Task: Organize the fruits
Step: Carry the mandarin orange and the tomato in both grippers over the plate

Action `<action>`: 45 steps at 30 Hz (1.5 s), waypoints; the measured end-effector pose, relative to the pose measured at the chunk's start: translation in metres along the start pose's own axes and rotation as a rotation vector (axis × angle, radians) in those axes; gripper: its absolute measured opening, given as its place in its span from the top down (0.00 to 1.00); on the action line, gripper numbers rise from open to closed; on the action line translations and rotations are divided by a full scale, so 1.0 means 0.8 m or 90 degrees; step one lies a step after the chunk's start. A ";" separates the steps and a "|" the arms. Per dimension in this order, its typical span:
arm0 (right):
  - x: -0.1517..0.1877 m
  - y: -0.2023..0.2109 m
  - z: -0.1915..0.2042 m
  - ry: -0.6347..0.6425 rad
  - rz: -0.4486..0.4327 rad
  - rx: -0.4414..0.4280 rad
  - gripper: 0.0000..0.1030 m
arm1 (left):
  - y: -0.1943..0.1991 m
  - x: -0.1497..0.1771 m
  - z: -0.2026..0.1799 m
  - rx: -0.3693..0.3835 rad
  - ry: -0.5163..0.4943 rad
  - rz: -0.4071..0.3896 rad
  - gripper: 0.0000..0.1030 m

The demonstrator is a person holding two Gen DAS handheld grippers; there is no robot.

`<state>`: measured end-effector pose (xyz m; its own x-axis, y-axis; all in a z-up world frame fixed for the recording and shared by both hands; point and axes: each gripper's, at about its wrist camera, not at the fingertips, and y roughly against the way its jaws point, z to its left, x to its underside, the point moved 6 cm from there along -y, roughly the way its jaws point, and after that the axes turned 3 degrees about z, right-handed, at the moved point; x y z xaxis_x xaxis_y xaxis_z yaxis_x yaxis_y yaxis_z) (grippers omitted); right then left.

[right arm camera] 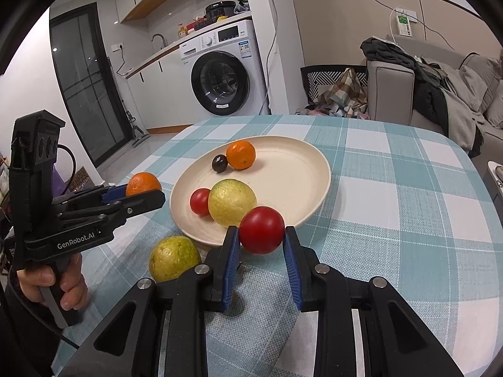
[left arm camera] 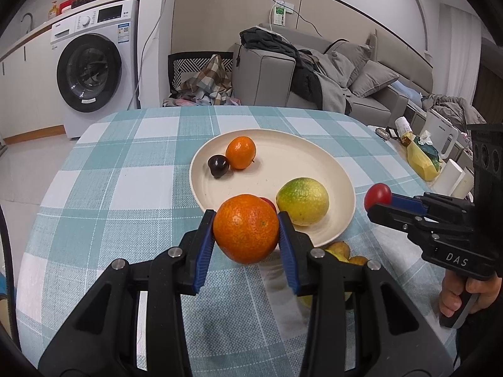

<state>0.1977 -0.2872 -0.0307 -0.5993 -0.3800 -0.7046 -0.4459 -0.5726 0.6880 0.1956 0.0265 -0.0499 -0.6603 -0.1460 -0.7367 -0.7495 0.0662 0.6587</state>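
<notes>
My left gripper (left arm camera: 246,226) is shut on a large orange (left arm camera: 246,228), held just before the near rim of a cream plate (left arm camera: 283,163). My right gripper (right arm camera: 260,234) is shut on a red tomato (right arm camera: 262,230) at the plate's near edge (right arm camera: 298,169). On the plate lie a small orange (right arm camera: 241,154), a dark plum (right arm camera: 219,163), a yellow-green citrus (right arm camera: 232,201) and a small red tomato (right arm camera: 200,201). Another yellow-green fruit (right arm camera: 174,258) lies on the cloth before the plate. The right gripper (left arm camera: 377,202) shows in the left wrist view, the left gripper (right arm camera: 147,193) in the right wrist view.
The table has a teal checked cloth (left arm camera: 125,188). Small items, a yellow bag (left arm camera: 421,160) and white boxes (left arm camera: 452,176) sit at its right edge. A washing machine (left arm camera: 94,62), a laundry basket (left arm camera: 201,75) and a grey sofa (left arm camera: 314,72) stand beyond.
</notes>
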 end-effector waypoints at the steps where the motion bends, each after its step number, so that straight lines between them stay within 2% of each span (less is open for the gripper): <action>1: -0.001 0.000 0.000 0.000 -0.001 0.001 0.72 | 0.001 0.001 0.000 -0.002 0.000 -0.001 0.65; 13: -0.009 -0.004 -0.001 0.000 0.001 0.005 0.72 | -0.004 -0.008 -0.002 -0.004 -0.005 -0.003 0.65; 21: -0.012 -0.013 0.001 0.007 0.010 0.007 0.72 | -0.024 -0.024 -0.005 0.000 -0.017 0.004 0.65; 45: -0.019 -0.036 -0.011 0.010 0.029 0.014 0.72 | -0.062 -0.022 -0.019 0.010 -0.059 0.027 0.65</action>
<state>0.2253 -0.2713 -0.0415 -0.6087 -0.4162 -0.6755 -0.4335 -0.5386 0.7225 0.2448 0.0109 -0.0675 -0.6919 -0.0510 -0.7202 -0.7215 0.0864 0.6870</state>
